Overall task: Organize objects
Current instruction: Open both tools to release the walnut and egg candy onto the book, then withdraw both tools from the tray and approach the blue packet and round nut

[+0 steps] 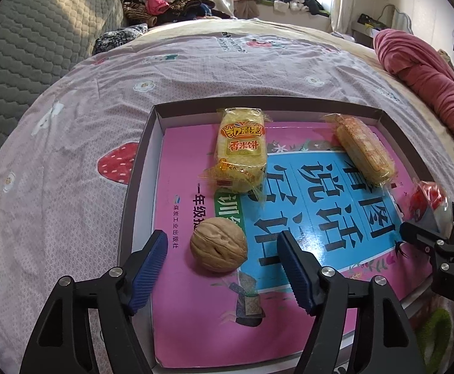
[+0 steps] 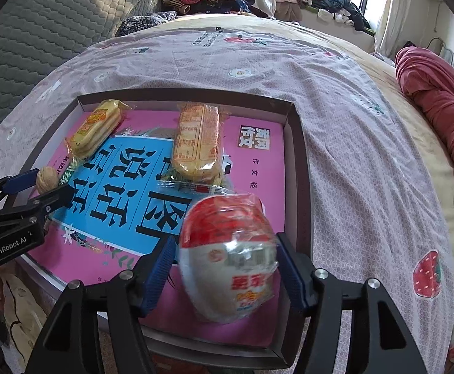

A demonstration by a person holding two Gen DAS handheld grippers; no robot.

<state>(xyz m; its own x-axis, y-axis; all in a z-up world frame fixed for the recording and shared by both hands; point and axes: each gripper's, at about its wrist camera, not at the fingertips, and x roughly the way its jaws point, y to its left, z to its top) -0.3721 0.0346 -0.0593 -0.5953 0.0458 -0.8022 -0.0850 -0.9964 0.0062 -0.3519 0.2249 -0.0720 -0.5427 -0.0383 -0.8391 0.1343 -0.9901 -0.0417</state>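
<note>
walnut [image 1: 218, 244] dead ahead between my wide left tongs [image 1: 222, 263], near box [image 1: 139, 168] left edge; right tongs [image 2: 225, 275] flank snack pack [image 2: 228, 257], grip unclear.

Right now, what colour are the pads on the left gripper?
Dark blue, ribbed pads on the left gripper; clearest in the left wrist view.

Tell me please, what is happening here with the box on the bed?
A person with two handheld grippers is sorting snacks in a shallow box lined with a pink book. The left gripper is open around a walnut, not touching it. The right gripper has a red-and-white wrapped snack between its fingers; whether it grips it is unclear. Two rice cracker packs lie further back.
</note>
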